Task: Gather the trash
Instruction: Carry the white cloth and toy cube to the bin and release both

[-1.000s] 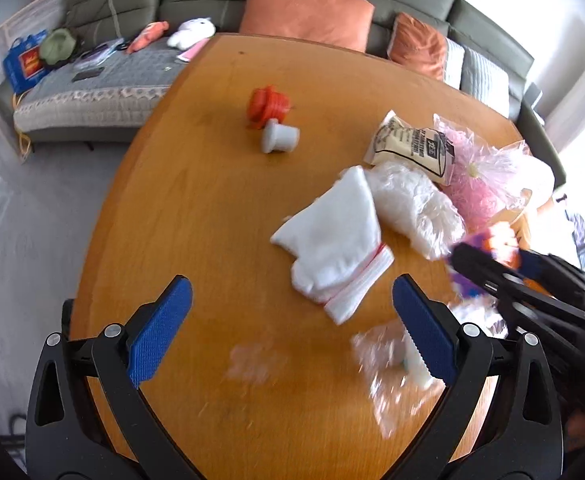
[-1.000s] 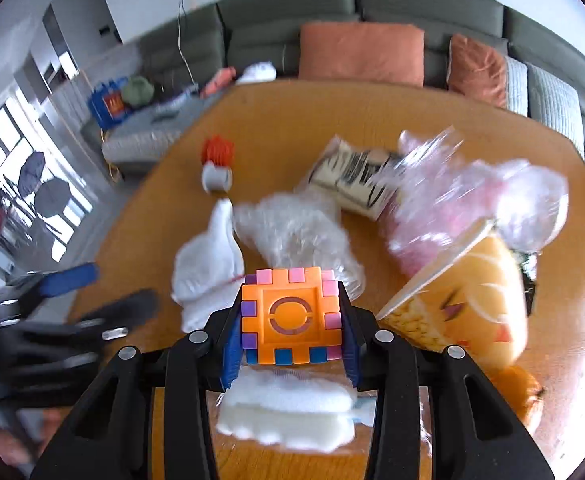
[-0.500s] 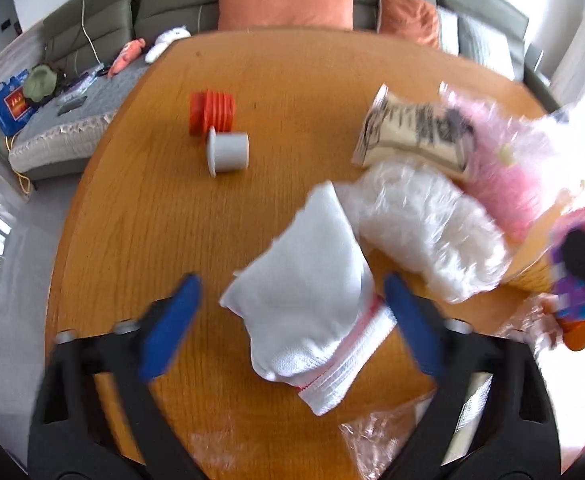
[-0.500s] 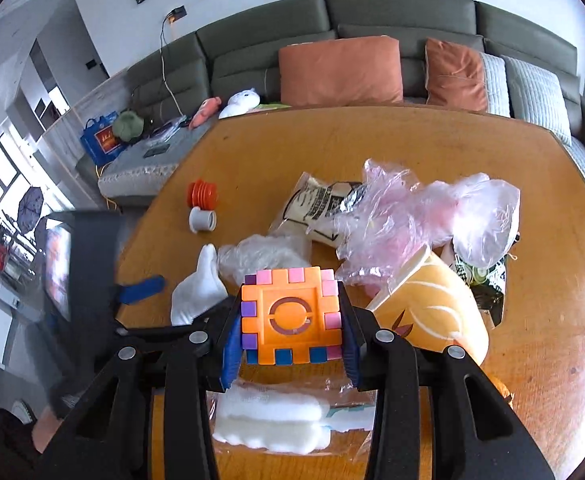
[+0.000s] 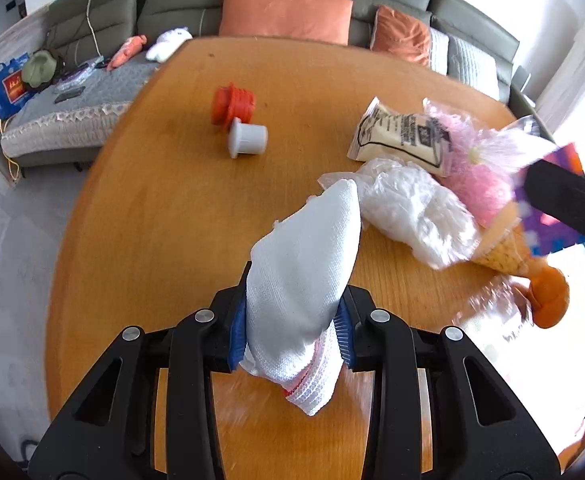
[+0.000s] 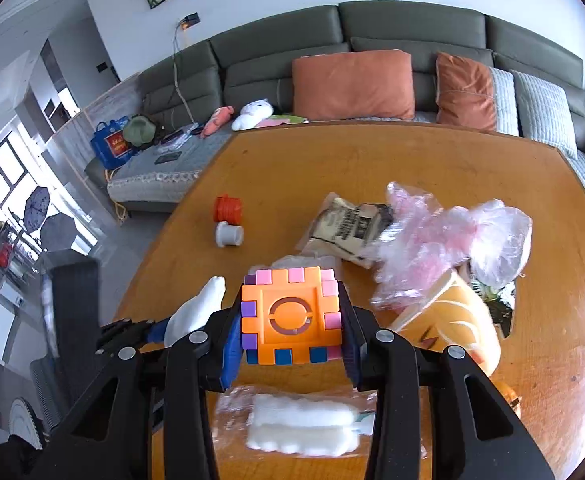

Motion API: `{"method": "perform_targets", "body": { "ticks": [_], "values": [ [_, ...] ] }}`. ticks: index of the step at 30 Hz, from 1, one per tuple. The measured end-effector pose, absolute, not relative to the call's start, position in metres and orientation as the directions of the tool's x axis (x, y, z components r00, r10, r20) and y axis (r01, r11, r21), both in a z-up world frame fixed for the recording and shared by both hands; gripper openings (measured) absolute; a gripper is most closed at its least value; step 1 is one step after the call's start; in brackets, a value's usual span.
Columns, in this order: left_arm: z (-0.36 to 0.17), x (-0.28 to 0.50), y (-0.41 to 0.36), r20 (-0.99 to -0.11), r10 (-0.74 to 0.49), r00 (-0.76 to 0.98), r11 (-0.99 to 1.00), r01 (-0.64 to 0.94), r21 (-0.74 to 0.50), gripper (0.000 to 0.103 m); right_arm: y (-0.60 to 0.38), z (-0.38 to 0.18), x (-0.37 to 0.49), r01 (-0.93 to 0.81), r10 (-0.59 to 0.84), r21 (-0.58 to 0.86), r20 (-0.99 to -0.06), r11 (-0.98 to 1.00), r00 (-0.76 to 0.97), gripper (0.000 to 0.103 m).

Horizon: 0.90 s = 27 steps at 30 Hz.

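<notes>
Left gripper: jaws closing, the 2 blue pads pressed on either side of a white cloth. The cloth stands bunched between the fingers, its narrow end pointing up and far, its red-trimmed hem hanging below the pads toward the table.

Right gripper: clenched on an orange cube with purple, pink and blue edge tiles. The cube sits square between the 2 pads, its ringed face toward the camera, held clear of the table.

Trash on the table: a clear bag lies just right of the cloth, touching it at its far end. A printed pouch lies beyond that, with a pink bag overlapping its right end. An orange paper cone lies near right, under the pink bag. A clear packet of white pads lies flat directly below the right gripper.

At far left of the table, well apart from the trash, a red cap and a grey cap lie on their sides, touching.

A green sofa with 2 orange cushions stands beyond the table.
</notes>
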State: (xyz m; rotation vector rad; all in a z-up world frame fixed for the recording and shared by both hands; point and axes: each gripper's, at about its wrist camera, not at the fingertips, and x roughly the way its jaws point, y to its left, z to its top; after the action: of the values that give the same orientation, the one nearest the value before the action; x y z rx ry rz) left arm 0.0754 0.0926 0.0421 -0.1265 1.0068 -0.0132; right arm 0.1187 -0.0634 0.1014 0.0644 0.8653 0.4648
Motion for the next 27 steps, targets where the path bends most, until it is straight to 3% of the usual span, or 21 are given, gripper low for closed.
{"method": "perform_targets", "body": {
  "ticks": [9, 27],
  "values": [
    [0.070, 0.001, 0.155, -0.810, -0.025, 0.586, 0.976, -0.161, -0.146, 0.037, 0.019, 0.110, 0.082, -0.536, 0.534, 0.258, -0.711, 0.804, 0.458, 0.042],
    [0.061, -0.188, 0.356, -0.833, 0.260, 0.487, 0.759, -0.637, -0.135, 0.037, 0.238, 0.115, -0.027, -0.839, 0.683, 0.297, -0.721, 0.456, 0.117, 0.042]
  ]
}}
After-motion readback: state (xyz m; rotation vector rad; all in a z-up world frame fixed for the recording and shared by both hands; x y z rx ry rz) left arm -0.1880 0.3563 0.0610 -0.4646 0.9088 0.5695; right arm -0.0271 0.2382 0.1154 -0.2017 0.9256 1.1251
